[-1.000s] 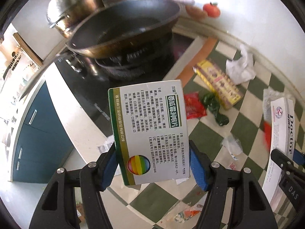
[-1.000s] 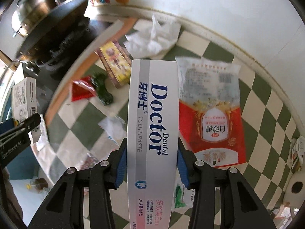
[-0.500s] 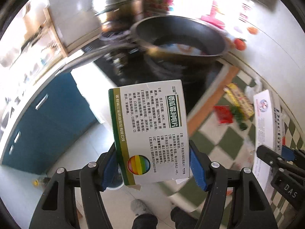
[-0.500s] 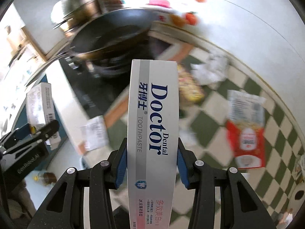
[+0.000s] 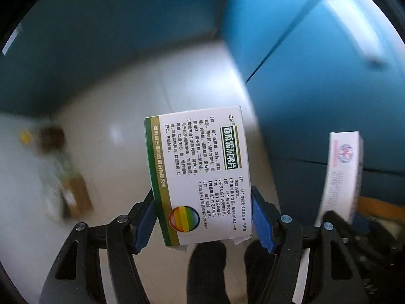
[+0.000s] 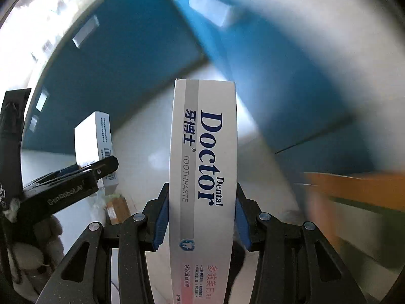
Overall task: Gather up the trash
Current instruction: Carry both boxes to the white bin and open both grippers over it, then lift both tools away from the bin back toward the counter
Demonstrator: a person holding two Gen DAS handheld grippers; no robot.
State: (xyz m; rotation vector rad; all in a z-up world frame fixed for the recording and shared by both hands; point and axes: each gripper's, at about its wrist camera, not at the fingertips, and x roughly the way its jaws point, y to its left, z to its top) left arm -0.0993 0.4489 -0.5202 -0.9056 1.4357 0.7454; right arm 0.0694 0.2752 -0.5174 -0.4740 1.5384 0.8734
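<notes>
My left gripper (image 5: 203, 217) is shut on a white and green medicine box (image 5: 200, 172) with a rainbow circle, held upright between its blue pads. My right gripper (image 6: 201, 217) is shut on a long white "Doctor Dental" toothpaste box (image 6: 203, 167). Both are held in the air over a pale floor. The toothpaste box also shows at the right of the left wrist view (image 5: 341, 174). The medicine box (image 6: 95, 139) and left gripper (image 6: 68, 185) show at the left of the right wrist view.
Blue cabinet fronts (image 5: 316, 76) fill the top and right of both views, blurred by motion. A pale floor (image 5: 114, 126) lies below. A blurred brown and green heap (image 5: 63, 177) sits on the floor at left. An orange strip (image 6: 354, 182) shows at the right.
Both grippers have swung away from the checkered counter and stove, down toward the floor and blue cabinets. Each still holds its box.
</notes>
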